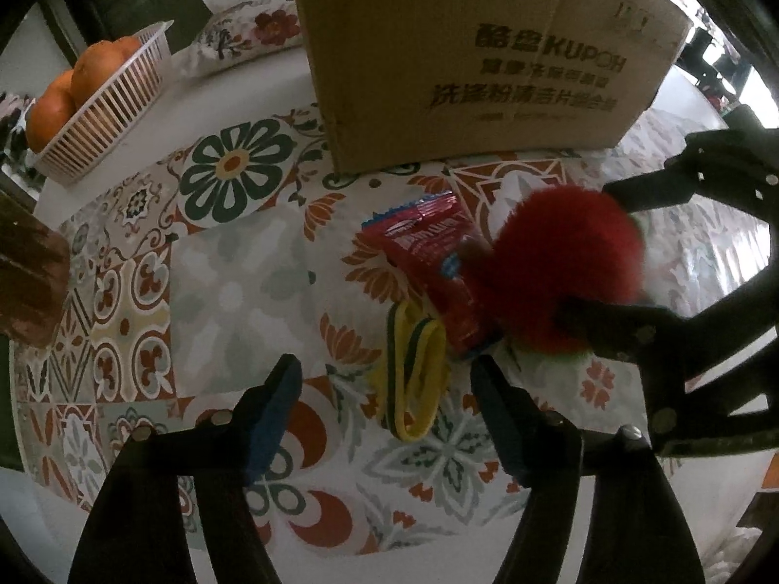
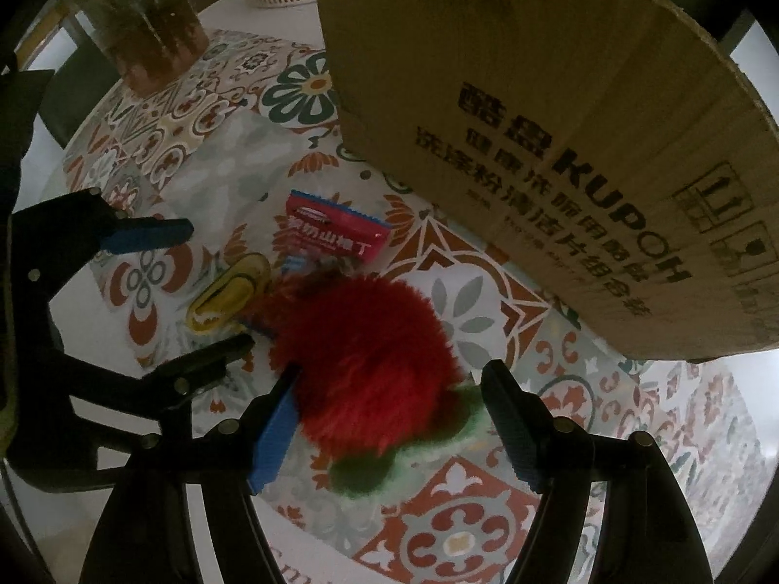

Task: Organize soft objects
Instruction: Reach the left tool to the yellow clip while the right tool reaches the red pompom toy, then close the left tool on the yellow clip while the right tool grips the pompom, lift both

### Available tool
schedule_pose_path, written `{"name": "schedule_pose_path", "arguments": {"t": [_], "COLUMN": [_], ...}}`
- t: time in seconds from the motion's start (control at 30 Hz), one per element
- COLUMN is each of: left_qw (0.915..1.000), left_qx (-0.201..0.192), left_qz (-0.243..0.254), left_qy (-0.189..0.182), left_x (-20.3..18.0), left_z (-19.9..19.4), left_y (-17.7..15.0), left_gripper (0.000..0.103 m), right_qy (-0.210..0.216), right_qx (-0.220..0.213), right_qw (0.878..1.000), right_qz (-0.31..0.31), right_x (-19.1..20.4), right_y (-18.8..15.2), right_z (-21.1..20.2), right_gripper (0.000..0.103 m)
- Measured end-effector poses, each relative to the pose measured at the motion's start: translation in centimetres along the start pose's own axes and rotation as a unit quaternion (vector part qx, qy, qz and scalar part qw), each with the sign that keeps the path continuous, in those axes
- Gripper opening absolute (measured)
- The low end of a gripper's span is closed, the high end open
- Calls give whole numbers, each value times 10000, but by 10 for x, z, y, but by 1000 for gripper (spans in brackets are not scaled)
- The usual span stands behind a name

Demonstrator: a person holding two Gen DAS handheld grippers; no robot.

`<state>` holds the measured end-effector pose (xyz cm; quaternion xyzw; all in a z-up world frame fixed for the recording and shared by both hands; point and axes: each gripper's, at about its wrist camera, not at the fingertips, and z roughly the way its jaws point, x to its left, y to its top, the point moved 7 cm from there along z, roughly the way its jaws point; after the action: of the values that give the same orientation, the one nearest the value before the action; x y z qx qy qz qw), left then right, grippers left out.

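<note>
A fluffy red plush [image 2: 370, 355] with green fuzz at its base lies on the patterned tablecloth [image 2: 462, 535]. My right gripper [image 2: 392, 370] stands open astride it; the left pad [image 2: 275, 433] brushes the fur and the right pad is apart. In the left wrist view the same plush [image 1: 565, 258] sits between the right gripper's [image 1: 584, 248] fingers. A yellow and green folded soft strip [image 1: 414, 374] lies between the pads of my open left gripper [image 1: 384, 370], untouched. A red snack packet [image 1: 428, 258] lies between strip and plush, partly under the plush.
A large cardboard box [image 1: 487, 48] stands just behind the objects and looms over the right gripper. A basket of oranges [image 1: 97, 112] and a floral pillow [image 1: 243, 29] are at the back left. A glass vase with plants [image 2: 146, 24] stands to the left.
</note>
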<state>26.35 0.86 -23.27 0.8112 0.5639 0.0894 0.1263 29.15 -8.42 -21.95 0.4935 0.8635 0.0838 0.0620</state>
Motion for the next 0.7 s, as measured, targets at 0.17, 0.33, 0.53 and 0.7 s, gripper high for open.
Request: {"name": "schedule_pose_path", "arguments": {"t": [0.17, 0.33, 0.53, 0.7], "left_qw": [9999, 9996, 9982, 9950], "left_qx": [37, -37, -174, -252], "left_qz": [-125, -287, -563, -925], "left_qy": [13, -45, -144, -290], "left_x": [4, 6, 13, 21], "left_z": [10, 14, 12, 8], "left_y": [3, 6, 7, 0], "left_gripper": [61, 49, 33, 29], "right_qy": [56, 83, 162, 357], "right_qx": [-5, -39, -172, -317], "right_qw": [10000, 9999, 9995, 9977], "right_qz": [77, 115, 201, 483], "right_x": [-1, 0, 3, 3], "right_y": [2, 4, 2, -1], "right_z": [9, 15, 19, 20], "right_gripper": [74, 72, 55, 46]}}
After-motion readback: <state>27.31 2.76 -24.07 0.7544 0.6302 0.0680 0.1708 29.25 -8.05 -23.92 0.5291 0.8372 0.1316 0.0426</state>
